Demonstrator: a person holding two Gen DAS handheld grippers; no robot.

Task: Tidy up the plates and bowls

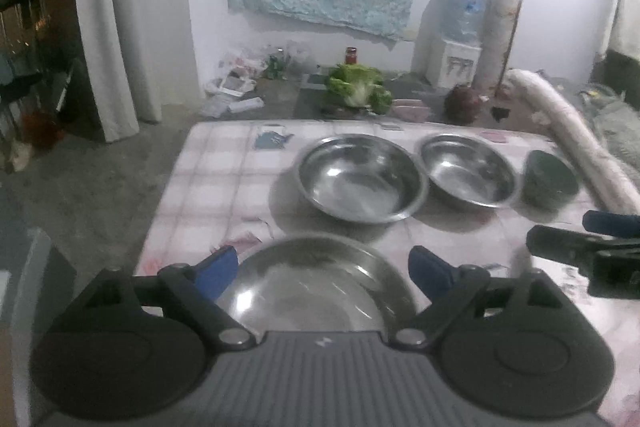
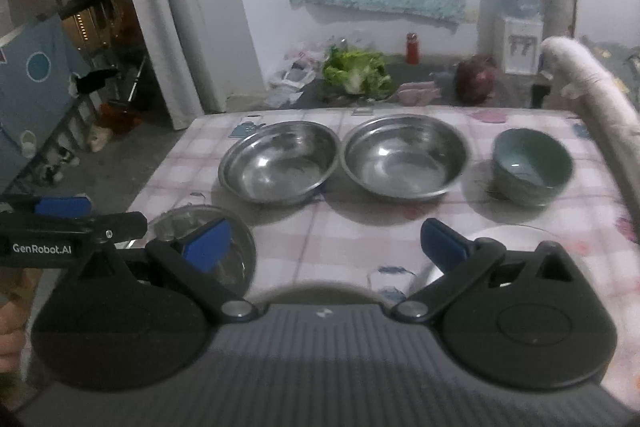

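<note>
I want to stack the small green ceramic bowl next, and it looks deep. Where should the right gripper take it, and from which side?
Grip the green ceramic bowl by its near rim, one finger inside and one outside, coming from above and the front. It stands upright and looks too wide to span. The open right gripper has bare checked tablecloth ahead of it.

Shiny metal and glazed ware sitting on a checked cloth

Two far steel bowls [image 2: 280, 163] [image 2: 404, 157] are gleaming glossy; the green bowl [image 2: 530, 171] is looking smooth-glazed; the tablecloth [image 2: 340, 239] is lying matt.
</note>
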